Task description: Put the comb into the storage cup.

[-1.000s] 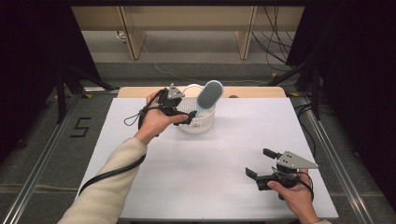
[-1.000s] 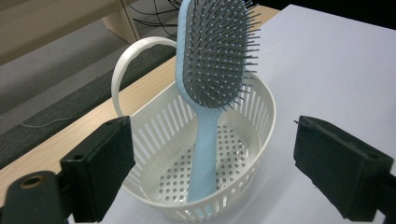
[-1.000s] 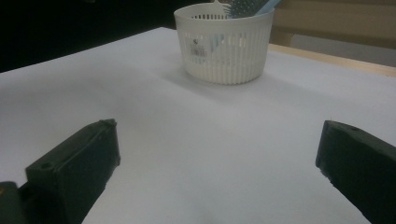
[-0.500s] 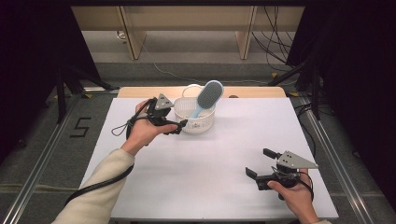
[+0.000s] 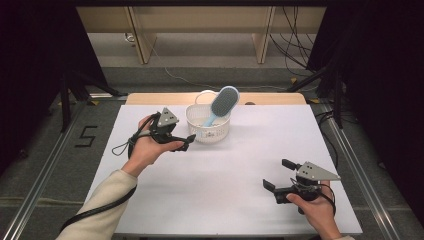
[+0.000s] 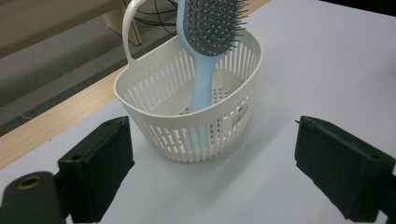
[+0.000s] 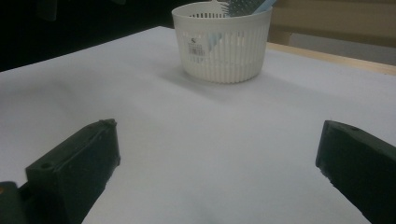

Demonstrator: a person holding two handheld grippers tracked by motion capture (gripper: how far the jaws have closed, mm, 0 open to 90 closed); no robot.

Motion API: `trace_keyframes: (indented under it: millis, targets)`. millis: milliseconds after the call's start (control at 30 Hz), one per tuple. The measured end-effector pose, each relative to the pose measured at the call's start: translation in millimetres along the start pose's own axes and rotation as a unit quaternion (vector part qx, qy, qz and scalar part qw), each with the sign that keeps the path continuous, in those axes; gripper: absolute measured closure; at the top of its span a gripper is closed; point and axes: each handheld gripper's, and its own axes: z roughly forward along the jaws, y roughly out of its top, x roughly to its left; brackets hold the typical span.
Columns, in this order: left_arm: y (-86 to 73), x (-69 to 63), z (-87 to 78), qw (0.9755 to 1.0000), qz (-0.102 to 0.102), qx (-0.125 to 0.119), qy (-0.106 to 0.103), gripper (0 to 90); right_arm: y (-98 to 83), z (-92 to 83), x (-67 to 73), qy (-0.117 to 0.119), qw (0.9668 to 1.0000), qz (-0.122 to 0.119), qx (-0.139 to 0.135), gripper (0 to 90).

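A white slotted basket (image 5: 199,131) with a loop handle stands at the far middle of the white table. A light blue hairbrush (image 5: 224,101) with a grey bristle pad stands in it, handle down, its head leaning over the right rim. My left gripper (image 5: 185,142) hovers open just left of the basket, and nothing is between its jaws. In the left gripper view the basket (image 6: 159,121) and the brush (image 6: 212,28) sit close ahead of the gripper (image 6: 212,168). My right gripper (image 5: 278,174) rests open at the near right. Its own view shows the basket (image 7: 224,46) far ahead.
The white sheet (image 5: 240,165) covers the table, with a wooden strip (image 5: 165,98) showing along its far edge. Metal rails (image 5: 345,150) run down both sides. Cables (image 5: 295,55) and furniture legs lie on the floor beyond. A "5" mark (image 5: 86,136) is on the floor at left.
My left gripper has drawn back from the basket, toward the left and nearer to me. The brush stays standing in the basket. The right gripper has not moved.
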Motion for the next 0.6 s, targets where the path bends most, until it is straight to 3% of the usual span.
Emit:
trace_keyframes:
  millis: [267,600]
  targets:
    - [-8.0,-5.5,-6.7,0.9999,-0.009,-0.002,-0.013,11.6,0.1,-0.5,-0.1,-0.001,1.0000,0.002,0.000,0.5]
    - [-26.5,-7.6,-16.1,0.9999,-0.009,0.001,-0.008,11.9,0.1,-0.3,-0.2,-0.001,1.0000,0.002,-0.001,0.4]
